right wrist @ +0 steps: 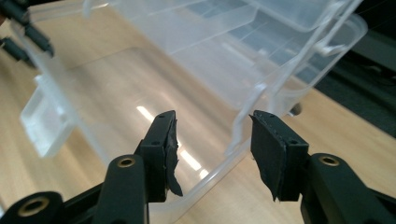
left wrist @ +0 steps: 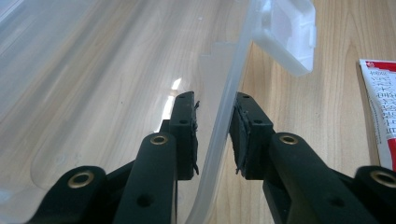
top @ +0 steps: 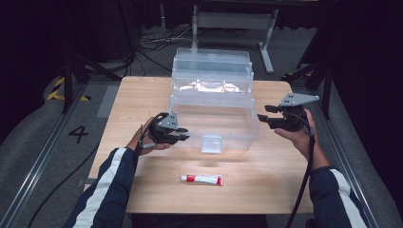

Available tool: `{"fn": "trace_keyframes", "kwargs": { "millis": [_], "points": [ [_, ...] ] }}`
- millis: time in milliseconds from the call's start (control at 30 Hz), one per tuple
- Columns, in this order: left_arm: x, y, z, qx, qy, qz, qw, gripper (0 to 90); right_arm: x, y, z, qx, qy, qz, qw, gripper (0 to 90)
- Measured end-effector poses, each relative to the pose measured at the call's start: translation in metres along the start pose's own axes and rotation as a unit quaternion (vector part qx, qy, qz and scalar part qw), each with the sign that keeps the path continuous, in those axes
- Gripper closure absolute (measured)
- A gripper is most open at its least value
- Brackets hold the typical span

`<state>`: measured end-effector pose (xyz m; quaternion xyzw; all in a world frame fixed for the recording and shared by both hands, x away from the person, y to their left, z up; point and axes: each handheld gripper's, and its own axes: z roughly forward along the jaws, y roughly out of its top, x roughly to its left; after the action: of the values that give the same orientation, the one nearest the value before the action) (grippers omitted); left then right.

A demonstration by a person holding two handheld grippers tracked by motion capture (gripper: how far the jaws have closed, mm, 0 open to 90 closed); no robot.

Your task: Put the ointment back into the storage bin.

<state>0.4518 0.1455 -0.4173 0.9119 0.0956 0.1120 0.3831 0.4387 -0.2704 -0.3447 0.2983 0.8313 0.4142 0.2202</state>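
Observation:
A clear plastic box (top: 214,118) with its tiered lid sections folded back stands on the wooden table (top: 142,95). My left gripper (top: 183,134) is at the box's front left corner. In the left gripper view the thin front wall (left wrist: 224,116) runs between the jaws of my left gripper (left wrist: 215,100), with a gap at the left pad. My right gripper (top: 262,119) is at the box's right side; it (right wrist: 215,114) stands open astride the rim (right wrist: 240,126) without pressing it. A red and white tube (top: 202,179) lies in front of the box.
The box's white front latch (top: 211,143) hangs down toward the tube. Behind the table are cables on the floor and a metal frame (top: 235,21). A rail and a floor mark "4" (top: 78,134) lie to the left. The table's front edge is near the tube.

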Motion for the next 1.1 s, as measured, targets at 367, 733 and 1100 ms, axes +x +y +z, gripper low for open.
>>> {"fn": "trace_keyframes", "kwargs": {
  "millis": [367, 733, 1100],
  "points": [
    [-0.005, 0.005, -0.016, 0.001, 0.045, 0.000, 0.9990, 56.6, 0.019, -0.014, 0.007, 0.030, 0.007, -0.024, 0.9992, 49.3],
    [-0.016, 0.003, -0.043, 0.004, 0.103, -0.012, 0.9946, 45.0, 0.039, -0.018, 0.027, 0.059, 0.040, -0.046, 0.9964, 48.0],
    [-0.029, -0.022, -0.075, 0.007, 0.142, -0.034, 0.9892, 36.6, 0.064, -0.018, 0.040, 0.080, 0.067, -0.077, 0.9916, 48.1]
  ]
}}
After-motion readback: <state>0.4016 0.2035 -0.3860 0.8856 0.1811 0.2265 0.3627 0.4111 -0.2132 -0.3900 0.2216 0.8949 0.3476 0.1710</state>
